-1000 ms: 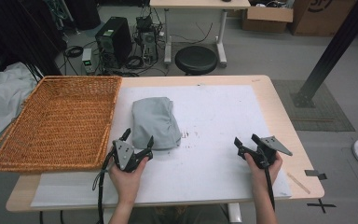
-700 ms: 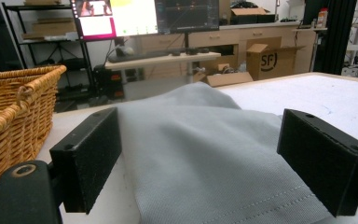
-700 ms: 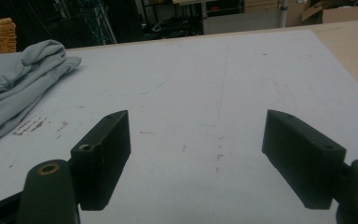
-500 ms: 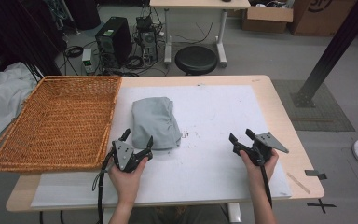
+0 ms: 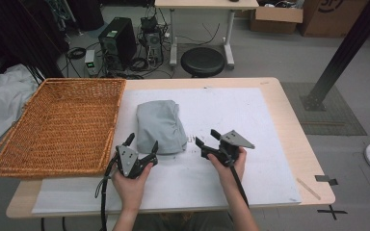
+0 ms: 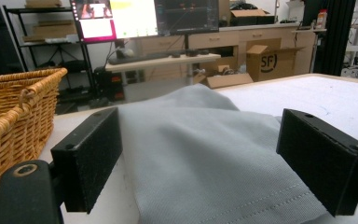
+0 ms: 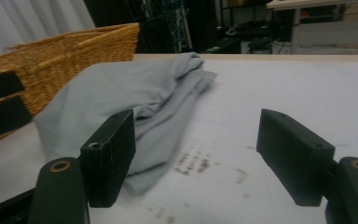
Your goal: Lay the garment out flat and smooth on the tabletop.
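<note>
Folded grey cloth [image 5: 160, 126] on tabletop; left gripper [image 5: 140, 146] fingers released astride hem, clearer in left gripper view; right gripper [image 5: 207, 138] fingers released, just been closing, nothing between.

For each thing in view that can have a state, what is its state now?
Grey cloth: folded, lying on the white mat beside the basket, not gripped.
Wicker basket: empty.
Left gripper: jaws open, at the cloth's near edge.
Right gripper: jaws open and have just been closing, nothing between them.
</note>
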The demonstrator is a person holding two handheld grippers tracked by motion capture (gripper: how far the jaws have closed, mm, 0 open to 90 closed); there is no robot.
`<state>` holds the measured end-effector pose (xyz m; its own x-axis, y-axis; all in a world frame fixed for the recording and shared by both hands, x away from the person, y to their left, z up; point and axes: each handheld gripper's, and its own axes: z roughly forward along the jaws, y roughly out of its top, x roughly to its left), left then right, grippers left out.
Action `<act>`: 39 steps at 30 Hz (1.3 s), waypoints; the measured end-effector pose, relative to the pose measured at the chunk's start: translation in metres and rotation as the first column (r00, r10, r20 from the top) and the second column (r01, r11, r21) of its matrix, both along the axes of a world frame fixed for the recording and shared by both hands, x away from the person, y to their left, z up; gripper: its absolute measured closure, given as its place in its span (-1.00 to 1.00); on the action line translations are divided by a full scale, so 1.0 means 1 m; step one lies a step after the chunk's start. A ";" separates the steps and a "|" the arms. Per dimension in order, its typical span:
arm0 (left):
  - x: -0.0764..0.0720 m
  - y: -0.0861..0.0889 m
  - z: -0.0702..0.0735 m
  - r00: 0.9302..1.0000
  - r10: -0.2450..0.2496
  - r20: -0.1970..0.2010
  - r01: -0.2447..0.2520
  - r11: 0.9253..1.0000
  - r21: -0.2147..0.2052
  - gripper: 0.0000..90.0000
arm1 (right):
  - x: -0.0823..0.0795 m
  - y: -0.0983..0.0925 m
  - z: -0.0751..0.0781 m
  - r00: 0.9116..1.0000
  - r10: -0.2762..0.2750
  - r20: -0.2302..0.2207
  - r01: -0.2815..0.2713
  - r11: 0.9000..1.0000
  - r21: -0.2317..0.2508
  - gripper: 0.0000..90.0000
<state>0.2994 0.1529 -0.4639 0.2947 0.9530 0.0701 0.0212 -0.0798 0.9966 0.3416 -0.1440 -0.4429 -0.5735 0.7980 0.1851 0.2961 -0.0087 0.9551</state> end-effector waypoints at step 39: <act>-0.001 0.002 0.000 1.000 0.012 0.001 -0.012 1.000 -0.018 -0.63 | 0.021 0.055 -0.004 0.996 0.078 -0.054 -0.083 0.991 -0.106 0.98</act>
<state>0.2985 0.1550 -0.4634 0.2835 0.9575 0.0528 0.0210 -0.0613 0.9979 0.3627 -0.0887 -0.4474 -0.6290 0.7664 0.1303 0.3386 0.1192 0.9334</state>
